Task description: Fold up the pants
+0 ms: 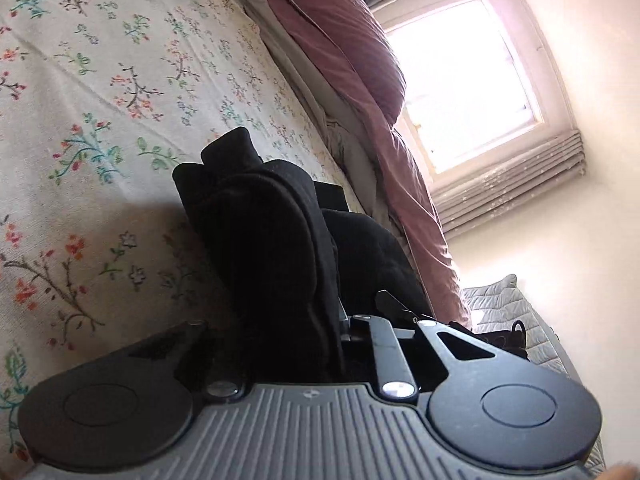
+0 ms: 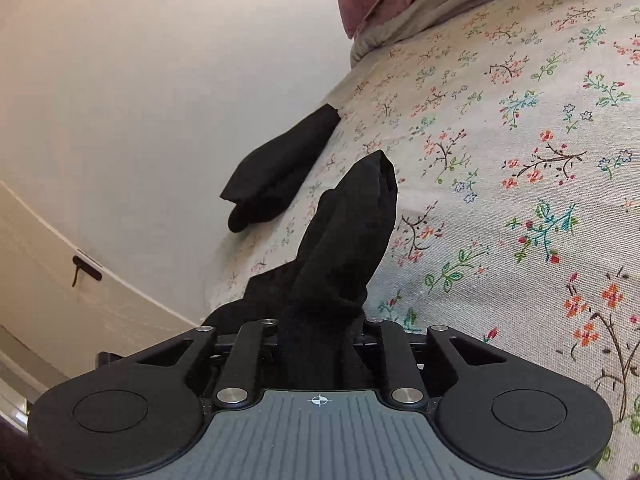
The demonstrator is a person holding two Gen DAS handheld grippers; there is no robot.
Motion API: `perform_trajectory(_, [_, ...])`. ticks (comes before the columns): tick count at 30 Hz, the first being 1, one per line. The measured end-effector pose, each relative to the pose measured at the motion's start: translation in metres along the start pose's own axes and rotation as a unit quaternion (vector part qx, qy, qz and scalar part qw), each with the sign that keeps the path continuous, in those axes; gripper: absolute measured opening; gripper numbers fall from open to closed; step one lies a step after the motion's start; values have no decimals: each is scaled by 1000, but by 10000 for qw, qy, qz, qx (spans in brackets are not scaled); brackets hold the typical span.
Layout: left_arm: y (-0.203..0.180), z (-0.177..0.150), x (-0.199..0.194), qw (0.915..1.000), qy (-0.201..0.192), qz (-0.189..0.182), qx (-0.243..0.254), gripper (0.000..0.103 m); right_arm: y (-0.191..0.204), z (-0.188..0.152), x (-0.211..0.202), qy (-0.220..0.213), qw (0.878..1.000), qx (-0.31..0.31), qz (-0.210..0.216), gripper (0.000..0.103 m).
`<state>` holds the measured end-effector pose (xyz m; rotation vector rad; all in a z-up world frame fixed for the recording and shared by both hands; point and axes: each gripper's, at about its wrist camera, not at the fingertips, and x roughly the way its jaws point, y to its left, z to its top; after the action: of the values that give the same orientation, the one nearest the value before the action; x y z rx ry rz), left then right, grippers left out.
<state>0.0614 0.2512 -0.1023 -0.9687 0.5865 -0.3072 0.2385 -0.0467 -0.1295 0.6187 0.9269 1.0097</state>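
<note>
Left wrist view: left claw (image 1: pixel 320 280) is clamped on a thick bunch of the black pants (image 1: pixel 264 240), lifted a bit off the floral bed (image 1: pixel 100 80), pink duvet (image 1: pixel 340 40) on the far side.

Right wrist view: right claw (image 2: pixel 320 316) pinches another wad of pants (image 2: pixel 344 240). A further piece lies at the bed's (image 2: pixel 520 140) left edge.

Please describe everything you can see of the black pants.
The black pants are of soft, matte knit-like cloth, bunched into thick folds. They lie on the floral bedspread. Each claw is shut on a gathered part: the left claw on a thick wad, the right claw on a peak of cloth that sticks up. In the right wrist view one further black part lies flat at the bed's edge, beyond the held peak.
</note>
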Motion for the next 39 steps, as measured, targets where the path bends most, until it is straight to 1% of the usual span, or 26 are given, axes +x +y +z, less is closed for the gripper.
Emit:
perform_trajectory(3, [-25, 6, 16, 9991, 216, -257, 250, 30, 11, -9, -29, -430, 9991, 43, -51, 18])
perform_trajectory(6, [-56, 13, 41, 9959, 502, -554, 513, 30, 14, -13, -70, -975, 9949, 221, -165, 18])
perform_trajectory(7, [-65, 15, 49, 9945, 596, -636, 583, 30, 15, -14, -87, -1186, 9922, 289, -246, 18])
perform_trajectory(9, [-86, 17, 71, 9908, 815, -788, 740, 30, 16, -14, -114, -1473, 9875, 362, -435, 18])
perform_trajectory(12, [-113, 15, 110, 9837, 1186, -1007, 898, 30, 16, -15, -164, -1927, 9762, 476, -875, 17])
perform_trajectory(15, [-135, 11, 153, 9746, 1560, -1152, 1118, 30, 11, -12, -202, -2290, 9626, 611, -1312, 17])
perform_trajectory(17, [-146, 7, 184, 9677, 1827, -1182, 1275, 30, 1, -12, -228, -2516, 9507, 746, -1653, 17])
perform_trajectory(19, [-153, 3, 211, 9613, 1962, -1122, 1574, 31, -12, -11, -246, -2658, 9403, 869, -1940, 17])
perform_trajectory(21, [-155, 1, 237, 9599, 1865, -881, 1900, 33, -32, -8, -256, -2703, 9303, 980, -2276, 17])
perform_trajectory(22, [-152, 1, 248, 9613, 1751, -677, 2015, 34, -42, -5, -257, -2665, 9270, 1041, -2426, 17])
perform_trajectory(24, [-142, 3, 262, 9650, 1404, -142, 2212, 34, -68, -1, -258, -2548, 9207, 1182, -2708, 21])
perform_trajectory(25, [-134, 6, 269, 9648, 1239, 249, 2308, 35, -78, 3, -254, -2526, 9134, 1216, -2953, 21])
perform_trajectory(26, [-126, 9, 275, 9626, 1223, 571, 2351, 37, -87, 6, -253, -2500, 9052, 1230, -3210, 23])
perform_trajectory(27, [-119, 11, 278, 9605, 1249, 729, 2376, 48, -96, 5, -254, -2441, 8962, 1248, -3488, 25])
perform_trajectory(28, [-114, 15, 278, 9588, 1208, 775, 2450, 50, -104, 5, -253, -2402, 8897, 1242, -3679, 32])
perform_trajectory(29, [-114, 16, 273, 9567, 1162, 804, 2545, 50, -110, 4, -254, -2407, 8817, 1200, -3877, 43])
perform_trajectory(30, [-116, 19, 267, 9531, 1077, 909, 2679, 50, -113, 2, -255, -2402, 8741, 1124, -4070, 45])
perform_trajectory(31, [-120, 28, 263, 9494, 900, 1025, 2828, 50, -111, -2, -258, -2409, 8712, 1044, -4149, 46])
perform_trajectory(32, [-124, 31, 256, 9483, 757, 1008, 2913, 50, -109, -3, -260, -2426, 8696, 984, -4186, 46])
perform_trajectory(33, [-129, 33, 249, 9480, 649, 973, 2959, 50, -103, -9, -266, -2461, 8676, 841, -4238, 46])
perform_trajectory(35, [-143, 30, 241, 9465, 541, 807, 3077, 50, -88, -9, -266, -2541, 8643, 535, -4308, 46])
perform_trajectory(36, [-151, 27, 240, 9456, 544, 728, 3123, 50, -78, -6, -264, -2578, 8641, 343, -4309, 46])
perform_trajectory(39, [-175, 8, 255, 9409, 743, 367, 3284, 52, -54, 11, -241, -2596, 8667, -110, -4257, 46])
